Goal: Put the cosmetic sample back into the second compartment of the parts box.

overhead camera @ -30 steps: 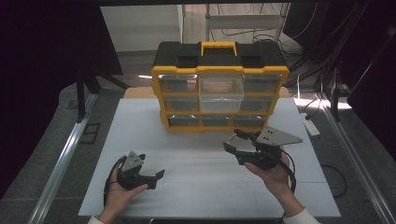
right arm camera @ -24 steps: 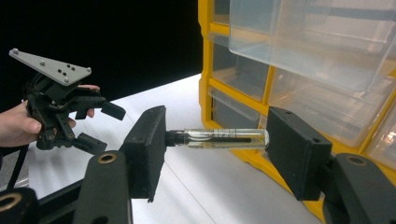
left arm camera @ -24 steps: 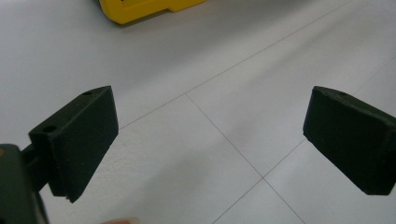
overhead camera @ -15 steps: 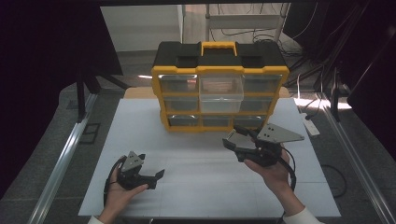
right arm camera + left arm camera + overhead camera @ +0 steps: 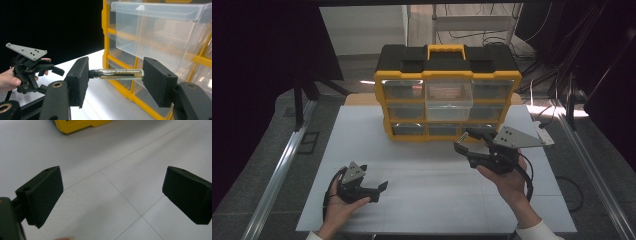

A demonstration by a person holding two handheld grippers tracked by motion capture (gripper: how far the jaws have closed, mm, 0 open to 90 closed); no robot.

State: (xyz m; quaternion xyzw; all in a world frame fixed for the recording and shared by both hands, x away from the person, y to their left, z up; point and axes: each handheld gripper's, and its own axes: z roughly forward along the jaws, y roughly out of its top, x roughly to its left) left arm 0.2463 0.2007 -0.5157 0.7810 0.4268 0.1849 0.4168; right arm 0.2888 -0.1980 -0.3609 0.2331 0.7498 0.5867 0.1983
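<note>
Where the person's forearms come in at the near edge of the white counter (image 5: 432,200), the left tool (image 5: 381,186) sits low over the surface in the left hand (image 5: 339,210), its jaws spread wide with nothing between them; in the left gripper view (image 5: 112,192) there is just bare white sheet with thin grid lines in the gap. Further in and to the right, the right hand (image 5: 507,182) holds the right tool (image 5: 462,141) raised and turned toward the cabinet. It is clenched on a small glass vial (image 5: 121,74), gripped end to end, one end against each pad, so the vial lies level across the gap. Something dark shows inside the glass, but I cannot tell what it is. The vial hangs clear of the counter, just in front of the lower drawers. Beyond it stands the yellow and black drawer cabinet (image 5: 447,75), with one clear drawer (image 5: 449,95) in the middle of the top row pulled out toward the person.
</note>
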